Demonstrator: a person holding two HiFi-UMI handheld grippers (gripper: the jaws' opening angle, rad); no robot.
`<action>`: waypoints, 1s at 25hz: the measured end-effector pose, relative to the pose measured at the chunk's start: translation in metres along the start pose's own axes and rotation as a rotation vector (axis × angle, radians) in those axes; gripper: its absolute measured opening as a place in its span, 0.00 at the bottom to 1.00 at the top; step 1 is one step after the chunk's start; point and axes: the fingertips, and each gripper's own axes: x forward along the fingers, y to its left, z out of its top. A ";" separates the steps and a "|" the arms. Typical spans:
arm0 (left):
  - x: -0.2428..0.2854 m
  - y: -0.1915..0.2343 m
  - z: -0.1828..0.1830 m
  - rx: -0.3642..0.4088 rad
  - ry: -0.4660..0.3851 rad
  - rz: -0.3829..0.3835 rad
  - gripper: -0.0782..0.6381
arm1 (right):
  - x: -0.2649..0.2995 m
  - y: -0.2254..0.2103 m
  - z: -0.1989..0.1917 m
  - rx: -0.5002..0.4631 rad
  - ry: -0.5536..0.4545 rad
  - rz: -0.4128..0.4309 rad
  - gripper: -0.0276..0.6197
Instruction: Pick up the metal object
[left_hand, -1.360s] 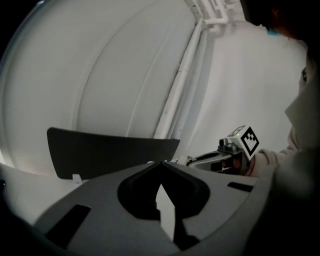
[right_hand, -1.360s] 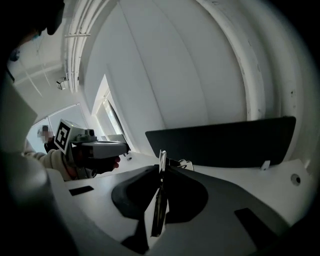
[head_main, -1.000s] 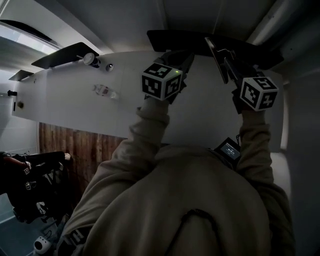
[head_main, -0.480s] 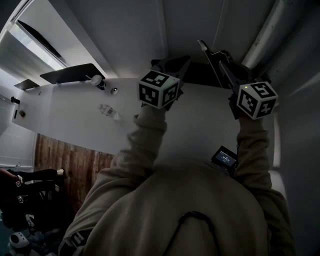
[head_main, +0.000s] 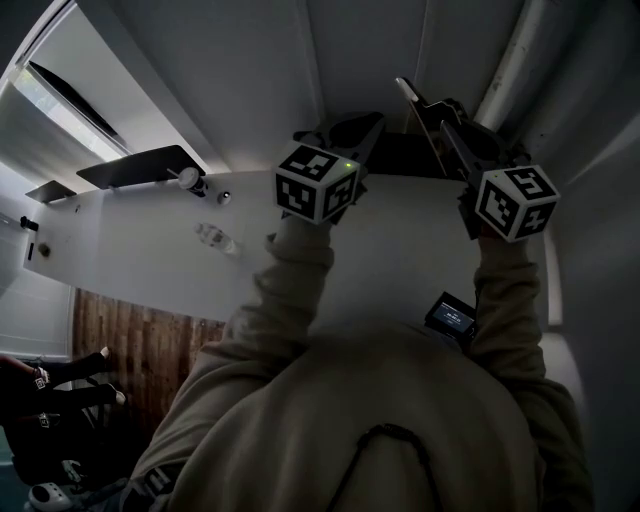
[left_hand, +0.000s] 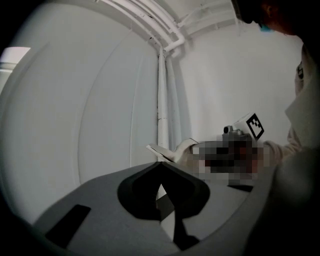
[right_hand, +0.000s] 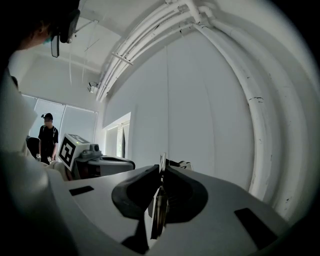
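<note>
The metal object (right_hand: 160, 172) is a thin flat strip, seen edge-on between the dark pads of my right gripper (right_hand: 161, 170), which is shut on it. In the head view that strip (head_main: 417, 108) sticks out up and to the left past the right gripper (head_main: 452, 130), whose marker cube (head_main: 516, 202) faces the camera. My left gripper (head_main: 352, 128) is held up beside it on the left, marker cube (head_main: 316, 181) lit by a green dot. In the left gripper view its jaws (left_hand: 160, 169) meet at the tips with nothing between them.
A long white table (head_main: 120, 255) lies at the left with a small clear bottle (head_main: 215, 238) and a round object (head_main: 186, 179) on it. White pipes (right_hand: 250, 100) run along the wall ahead. A person in black (right_hand: 48, 136) stands far off by a window.
The head view has tilted, so the table and both grippers sit slightly differently in frame. The right gripper still holds the metal strip, and both grippers stay raised side by side.
</note>
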 end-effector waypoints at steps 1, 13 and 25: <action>0.000 -0.003 0.003 0.001 -0.007 -0.006 0.10 | -0.002 0.000 0.001 -0.004 0.001 -0.001 0.11; -0.006 -0.023 -0.008 0.056 -0.006 -0.070 0.10 | -0.018 -0.004 -0.009 -0.010 -0.025 -0.018 0.11; 0.008 -0.025 -0.018 0.032 0.015 -0.090 0.10 | -0.016 -0.011 -0.021 -0.016 0.034 -0.029 0.11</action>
